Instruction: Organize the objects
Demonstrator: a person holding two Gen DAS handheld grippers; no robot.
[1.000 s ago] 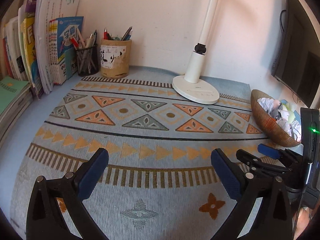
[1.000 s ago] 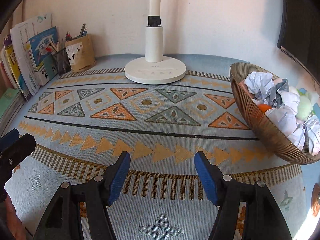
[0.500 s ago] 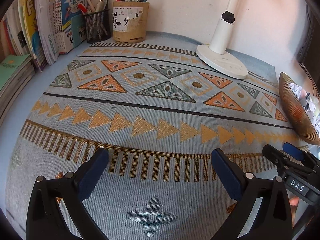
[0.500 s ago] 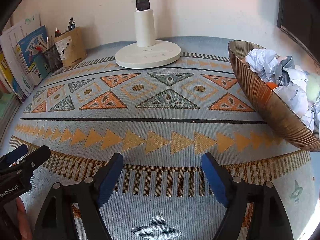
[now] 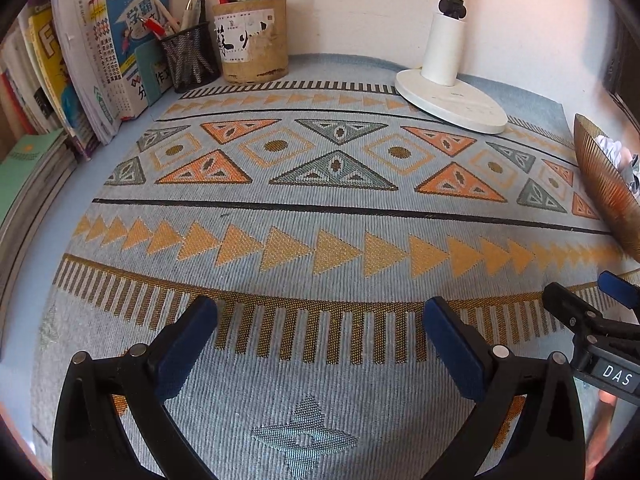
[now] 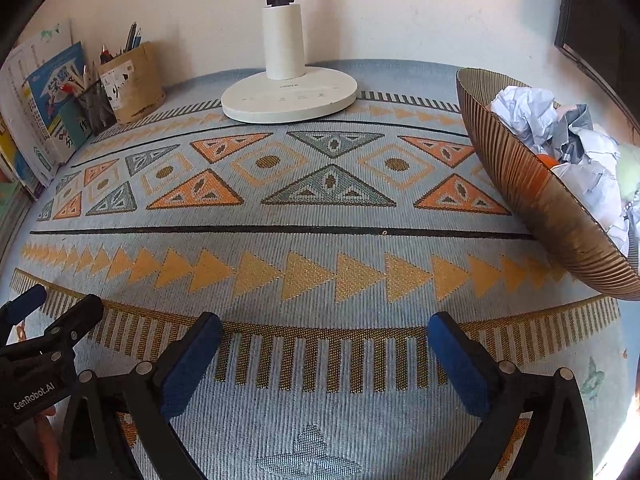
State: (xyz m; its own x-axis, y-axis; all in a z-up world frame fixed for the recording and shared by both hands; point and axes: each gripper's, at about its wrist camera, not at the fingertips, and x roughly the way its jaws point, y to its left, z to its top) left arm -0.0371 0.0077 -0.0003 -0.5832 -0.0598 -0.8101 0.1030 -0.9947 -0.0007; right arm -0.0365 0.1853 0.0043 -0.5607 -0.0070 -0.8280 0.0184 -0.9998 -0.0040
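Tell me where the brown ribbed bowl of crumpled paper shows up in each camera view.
Left wrist: bowl at the far right edge, mostly cut off.
Right wrist: bowl on the right, paper visible inside.
Shared landmark: white lamp base at the back.

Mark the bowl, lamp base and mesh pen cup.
bowl point(image 6: 560, 216): right wrist view, ribbed outer wall.
lamp base point(image 6: 289, 98): right wrist view, top of the white disc.
mesh pen cup point(image 5: 191, 58): left wrist view, black mesh side.
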